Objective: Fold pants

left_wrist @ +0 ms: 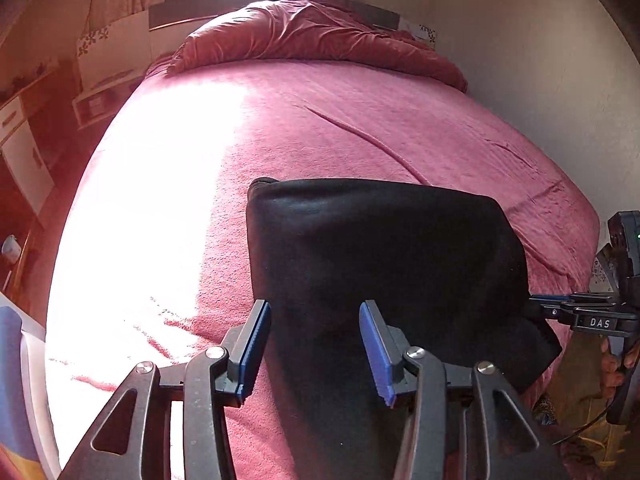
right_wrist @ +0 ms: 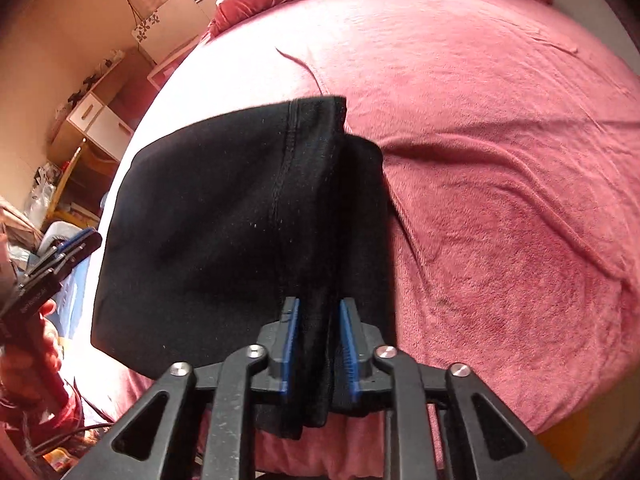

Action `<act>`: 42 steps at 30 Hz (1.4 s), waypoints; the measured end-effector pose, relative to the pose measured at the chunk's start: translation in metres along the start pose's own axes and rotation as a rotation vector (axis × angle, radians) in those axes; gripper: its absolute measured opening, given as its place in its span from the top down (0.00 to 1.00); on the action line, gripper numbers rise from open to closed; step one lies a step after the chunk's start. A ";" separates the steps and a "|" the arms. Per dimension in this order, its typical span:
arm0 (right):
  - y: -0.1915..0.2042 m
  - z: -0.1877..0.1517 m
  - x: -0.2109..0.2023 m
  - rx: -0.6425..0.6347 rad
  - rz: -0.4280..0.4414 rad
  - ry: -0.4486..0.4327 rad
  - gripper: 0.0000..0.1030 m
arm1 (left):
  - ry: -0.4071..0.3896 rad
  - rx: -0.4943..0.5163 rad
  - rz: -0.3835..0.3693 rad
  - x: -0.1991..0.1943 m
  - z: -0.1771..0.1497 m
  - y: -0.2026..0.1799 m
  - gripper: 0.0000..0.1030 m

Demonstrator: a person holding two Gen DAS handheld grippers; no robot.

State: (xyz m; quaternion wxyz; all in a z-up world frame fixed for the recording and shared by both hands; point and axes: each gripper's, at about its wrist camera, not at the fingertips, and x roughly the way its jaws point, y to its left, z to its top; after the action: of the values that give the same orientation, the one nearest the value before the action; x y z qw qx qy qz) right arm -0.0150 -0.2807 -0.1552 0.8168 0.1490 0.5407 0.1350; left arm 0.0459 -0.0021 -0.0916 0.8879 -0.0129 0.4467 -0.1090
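The pants (right_wrist: 240, 220) lay folded into a thick black block at the near edge of the bed (right_wrist: 500, 160), filling the lower centre of both frames, long axis running away toward the pillows (left_wrist: 312, 32); the right gripper (right_wrist: 319, 344) was nearer, jaws pinching the stacked layers at the block's right edge; the left gripper (left_wrist: 314, 344) stood with jaws spread over the left edge, holding nothing; the cloth looked dark, soft, seamed, several layers deep, likely nearly done.
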 end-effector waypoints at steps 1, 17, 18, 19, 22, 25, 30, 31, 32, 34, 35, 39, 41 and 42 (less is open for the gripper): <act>-0.003 0.003 -0.002 0.003 0.009 -0.011 0.44 | 0.007 -0.001 -0.003 0.005 0.002 -0.003 0.53; -0.044 0.049 0.046 0.084 0.196 0.062 0.22 | 0.119 -0.100 -0.200 0.059 -0.001 0.017 0.17; -0.045 0.049 0.048 0.083 0.209 0.067 0.22 | 0.138 -0.120 -0.224 0.065 -0.003 0.020 0.17; -0.046 0.048 0.050 0.082 0.222 0.074 0.21 | 0.163 -0.145 -0.253 0.072 -0.002 0.025 0.17; -0.038 0.038 0.057 0.079 0.270 0.104 0.20 | 0.206 -0.205 -0.309 0.084 -0.006 0.034 0.17; -0.044 0.031 0.067 0.107 0.329 0.123 0.20 | 0.237 -0.255 -0.356 0.093 -0.010 0.036 0.17; -0.048 0.020 0.071 0.136 0.360 0.098 0.21 | 0.284 -0.314 -0.406 0.102 -0.012 0.042 0.23; -0.046 0.019 0.070 0.125 0.349 0.095 0.26 | 0.297 -0.322 -0.417 0.104 -0.013 0.042 0.23; -0.048 0.016 0.067 0.115 0.339 0.093 0.28 | 0.310 -0.321 -0.431 0.108 -0.013 0.041 0.26; -0.044 0.015 0.063 0.095 0.314 0.090 0.34 | 0.308 -0.313 -0.429 0.109 -0.014 0.041 0.30; -0.041 0.015 0.062 0.083 0.300 0.089 0.35 | 0.304 -0.309 -0.429 0.108 -0.014 0.040 0.34; -0.029 0.018 0.053 0.043 0.247 0.081 0.44 | 0.264 -0.262 -0.432 0.093 -0.012 0.031 0.53; -0.023 0.019 0.048 0.029 0.234 0.077 0.50 | 0.245 -0.261 -0.442 0.087 -0.011 0.032 0.58; -0.019 0.019 0.045 0.016 0.228 0.074 0.52 | 0.235 -0.259 -0.446 0.080 -0.010 0.030 0.59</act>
State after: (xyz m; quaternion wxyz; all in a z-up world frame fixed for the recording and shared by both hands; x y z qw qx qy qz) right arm 0.0203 -0.2829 -0.1932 0.7743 0.2109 0.5513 0.2280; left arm 0.0893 0.0112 -0.1646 0.7752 -0.2115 0.5428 -0.2445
